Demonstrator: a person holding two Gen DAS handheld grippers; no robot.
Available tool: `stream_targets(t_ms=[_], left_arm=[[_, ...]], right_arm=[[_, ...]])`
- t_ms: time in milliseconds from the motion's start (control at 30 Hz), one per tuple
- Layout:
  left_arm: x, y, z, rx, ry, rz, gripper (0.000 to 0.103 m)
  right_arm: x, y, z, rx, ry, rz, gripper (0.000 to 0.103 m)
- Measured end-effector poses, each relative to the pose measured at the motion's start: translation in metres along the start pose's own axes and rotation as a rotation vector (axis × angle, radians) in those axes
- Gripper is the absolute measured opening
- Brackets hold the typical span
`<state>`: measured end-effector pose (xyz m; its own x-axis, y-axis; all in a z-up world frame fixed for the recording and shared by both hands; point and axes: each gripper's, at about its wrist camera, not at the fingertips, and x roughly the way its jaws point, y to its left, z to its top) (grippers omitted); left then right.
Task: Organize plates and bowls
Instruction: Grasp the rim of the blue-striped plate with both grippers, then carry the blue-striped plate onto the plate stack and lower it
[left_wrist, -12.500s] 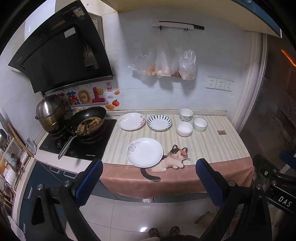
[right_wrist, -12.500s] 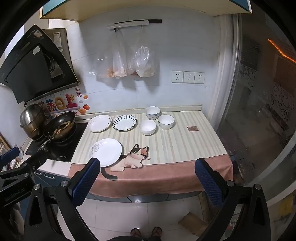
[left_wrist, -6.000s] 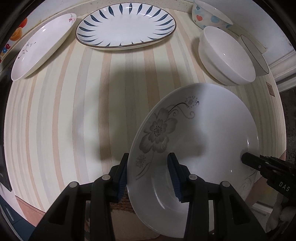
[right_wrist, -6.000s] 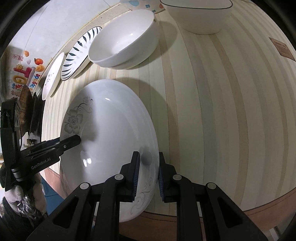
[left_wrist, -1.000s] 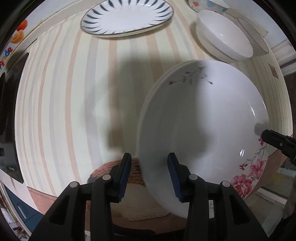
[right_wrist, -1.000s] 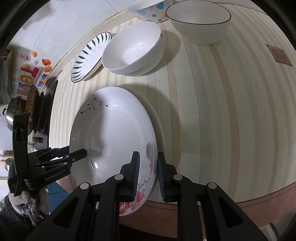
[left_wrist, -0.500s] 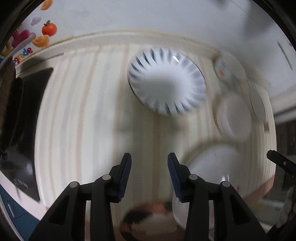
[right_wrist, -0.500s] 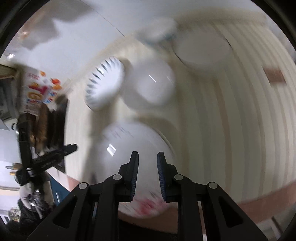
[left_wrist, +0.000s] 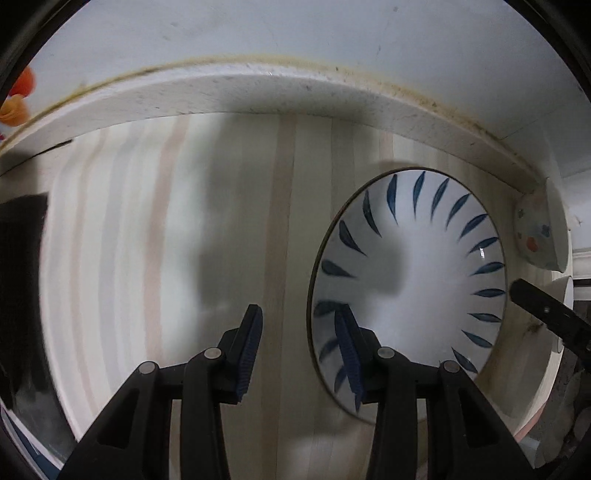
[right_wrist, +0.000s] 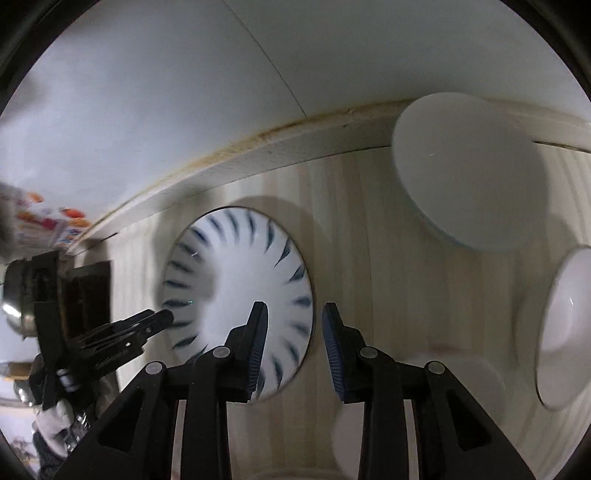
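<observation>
A white plate with blue leaf marks (left_wrist: 410, 280) lies on the striped counter near the back wall; it also shows in the right wrist view (right_wrist: 240, 295). My left gripper (left_wrist: 299, 347) is open and straddles the plate's left rim, one finger over the plate and one outside. My right gripper (right_wrist: 293, 339) is open and straddles the plate's right rim. Neither holds anything. The right gripper's tip (left_wrist: 543, 310) shows at the plate's far side in the left wrist view.
A patterned bowl (left_wrist: 535, 236) stands at the right by the wall. A white bowl (right_wrist: 469, 170) and another white bowl (right_wrist: 565, 328) stand right of the plate. Blurred white plates (right_wrist: 417, 398) lie near the front. The hob (left_wrist: 22, 273) is at the left.
Both grippers let go of the flowered plate on the stack, moved back toward the wall, opened wider and came down around the blue-leaf plate's two rims.
</observation>
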<state>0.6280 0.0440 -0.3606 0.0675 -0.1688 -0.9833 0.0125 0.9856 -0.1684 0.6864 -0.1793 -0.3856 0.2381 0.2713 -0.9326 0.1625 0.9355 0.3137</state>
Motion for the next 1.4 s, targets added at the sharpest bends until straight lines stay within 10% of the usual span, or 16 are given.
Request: stream_targets(t_ms=[167,733,1400], left_arm=[[0.002,-0.01,0.004,0.054,-0.018,-0.06,0.025],[-0.073,-0.018,-0.02,0.096,-0.123,-0.044,0.025],[-0.141,-0.083,-0.152,0.159,-0.176,-0.047,0.025]], right_arm=[[0.03,0.0,0.005,-0.011,0.054,-0.034,0.017],[-0.02,0.015,-0.012,-0.082,-0.046,-0.027,0.016],[-0.157,-0.033,-0.16,-0.133,-0.117,0.044,0.016]])
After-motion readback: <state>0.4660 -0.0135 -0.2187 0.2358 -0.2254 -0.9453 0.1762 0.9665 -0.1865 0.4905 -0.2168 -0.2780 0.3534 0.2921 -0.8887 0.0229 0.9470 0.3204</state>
